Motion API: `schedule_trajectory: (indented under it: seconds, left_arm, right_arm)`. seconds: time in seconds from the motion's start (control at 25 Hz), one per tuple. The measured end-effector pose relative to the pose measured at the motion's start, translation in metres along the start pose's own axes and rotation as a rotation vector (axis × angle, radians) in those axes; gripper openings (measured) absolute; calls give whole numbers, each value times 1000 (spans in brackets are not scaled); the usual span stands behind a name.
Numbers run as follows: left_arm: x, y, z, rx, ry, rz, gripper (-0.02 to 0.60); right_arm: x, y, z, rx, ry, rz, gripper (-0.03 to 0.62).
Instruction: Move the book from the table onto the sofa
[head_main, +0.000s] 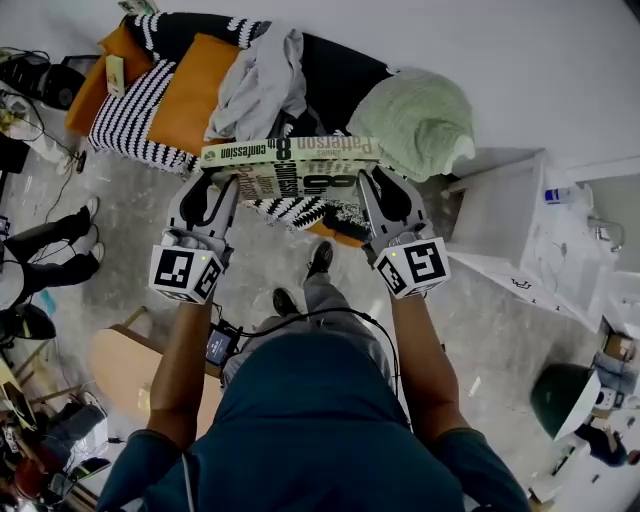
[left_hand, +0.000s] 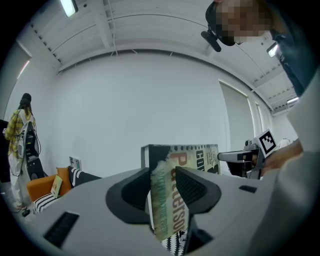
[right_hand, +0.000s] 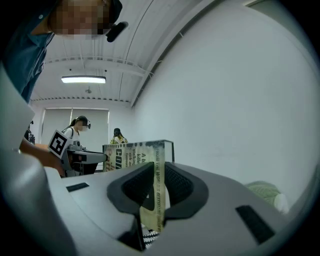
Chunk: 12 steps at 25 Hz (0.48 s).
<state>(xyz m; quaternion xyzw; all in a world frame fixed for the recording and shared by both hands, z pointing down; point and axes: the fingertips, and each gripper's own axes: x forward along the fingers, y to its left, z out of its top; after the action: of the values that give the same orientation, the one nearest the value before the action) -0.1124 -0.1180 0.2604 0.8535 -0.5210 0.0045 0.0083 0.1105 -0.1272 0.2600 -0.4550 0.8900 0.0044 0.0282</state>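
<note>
Where the sofa (head_main: 340, 80) turns its near edge to the person, a book (head_main: 290, 151) hangs in the air between two tongs.
Largest is the black sofa, and a white worktop (head_main: 500, 215) stands off its end on the person's right, apart from it. On the sofa lie a pale green blanket (head_main: 415, 115) at that same end, a grey garment (head_main: 260, 85) near the middle, an orange cushion (head_main: 190, 100) beside it and a striped cushion (head_main: 125, 120) at the far end. The book is held above the sofa's near edge, spine up and lengthways along the sofa, touching neither sofa nor worktop. The left tongs (head_main: 225, 182) are clenched on one end of the book and the right tongs (head_main: 370, 185) on the other; each gripper view shows the pads pressed against both covers, with the book upright between them.
</note>
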Motion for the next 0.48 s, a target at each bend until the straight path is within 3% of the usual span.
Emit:
schedule_trajectory:
  seconds: [0.12, 0.48]
  left_arm:
    - [10, 4, -17, -24, 21, 15, 160]
    - [114, 37, -65, -64, 99, 45, 160]
  right_arm:
    - [10, -9, -17, 9, 17, 14, 77]
    - [87, -90, -74, 73, 97, 13, 77]
